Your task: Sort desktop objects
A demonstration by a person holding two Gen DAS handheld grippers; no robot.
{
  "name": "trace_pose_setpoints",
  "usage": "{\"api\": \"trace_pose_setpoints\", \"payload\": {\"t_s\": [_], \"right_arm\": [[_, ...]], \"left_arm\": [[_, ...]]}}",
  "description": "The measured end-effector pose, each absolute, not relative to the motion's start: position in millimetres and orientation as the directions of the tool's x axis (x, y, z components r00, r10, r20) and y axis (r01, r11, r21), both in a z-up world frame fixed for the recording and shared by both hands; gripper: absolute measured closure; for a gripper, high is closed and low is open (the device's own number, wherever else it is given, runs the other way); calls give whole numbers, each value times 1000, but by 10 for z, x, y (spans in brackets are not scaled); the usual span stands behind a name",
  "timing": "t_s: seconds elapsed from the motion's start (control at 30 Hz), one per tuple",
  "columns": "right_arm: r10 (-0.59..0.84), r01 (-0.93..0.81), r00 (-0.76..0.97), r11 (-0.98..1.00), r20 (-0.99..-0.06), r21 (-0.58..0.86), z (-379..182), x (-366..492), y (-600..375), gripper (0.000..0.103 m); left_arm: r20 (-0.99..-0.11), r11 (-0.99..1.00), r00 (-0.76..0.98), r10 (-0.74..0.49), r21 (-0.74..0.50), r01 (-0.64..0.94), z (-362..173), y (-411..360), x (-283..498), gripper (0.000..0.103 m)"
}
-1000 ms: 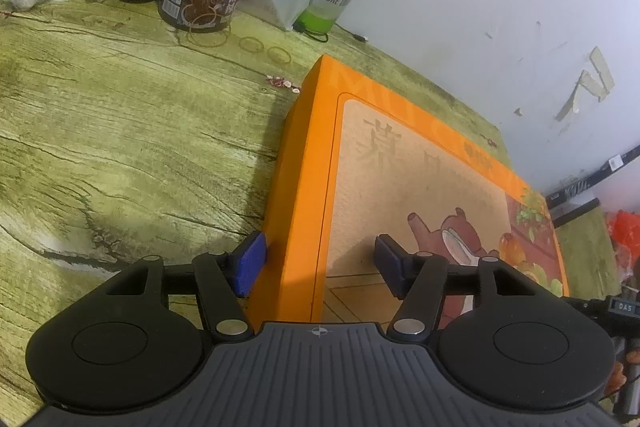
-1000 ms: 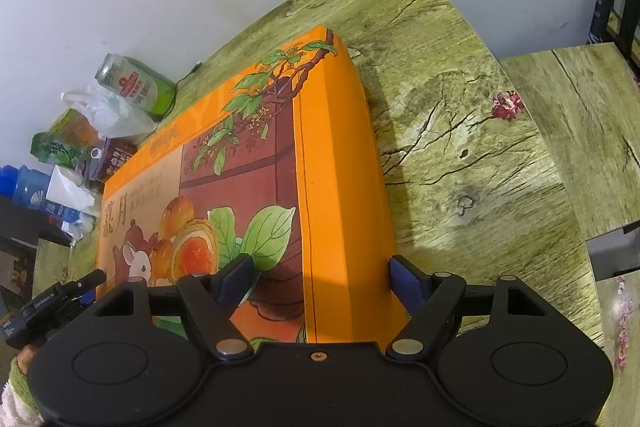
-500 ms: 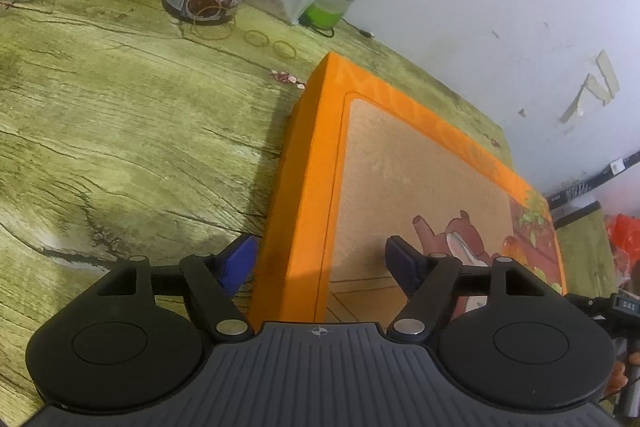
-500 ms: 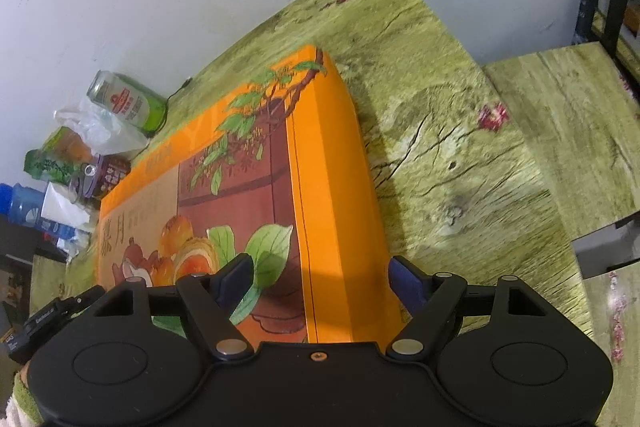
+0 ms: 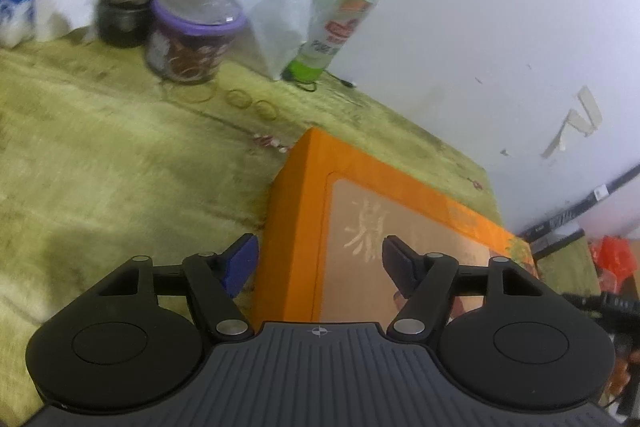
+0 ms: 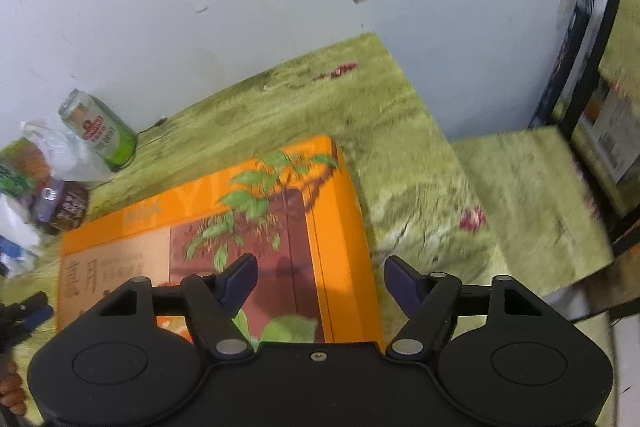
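Mid-step on box, lying flat on table, lower middle of both views. Left gripper and right gripper straddling opposite ends, jaws just closing, pads clear, nothing gripped. Next, probably: squeeze both ends together, lift level.

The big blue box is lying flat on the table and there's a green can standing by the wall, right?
Not quite: the box is orange, not blue, as the right wrist view shows with its leaf and fruit picture on top. The rest holds: it lies flat on the table, and the green can stands by the wall.
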State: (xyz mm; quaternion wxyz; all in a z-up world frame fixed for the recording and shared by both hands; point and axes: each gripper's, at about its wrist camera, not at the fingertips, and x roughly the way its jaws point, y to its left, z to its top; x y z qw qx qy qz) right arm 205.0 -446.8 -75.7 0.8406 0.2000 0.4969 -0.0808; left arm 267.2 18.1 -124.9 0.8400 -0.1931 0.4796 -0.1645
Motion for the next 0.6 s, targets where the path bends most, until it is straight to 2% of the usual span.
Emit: {"api": "trace_pose_setpoints", "payload": {"t_s": [0.2,0.5,0.6], "right_arm": [[-46,295,488,949,-871,115,-694,2247,-4249,45],[-37,230,472,970,-881,82,-765,2440,-4254,63],[-45,199,486,978,-873,60,-756,2470,-4272,63]], "left_arm": [[-748,870,467,-471,-482,104,-1354,54,2834,41],[-781,902,477,-403,-426,63,-1383,-60,2911,44],[-800,921,475,-367,-385,62,-1399,-129,2911,44]]}}
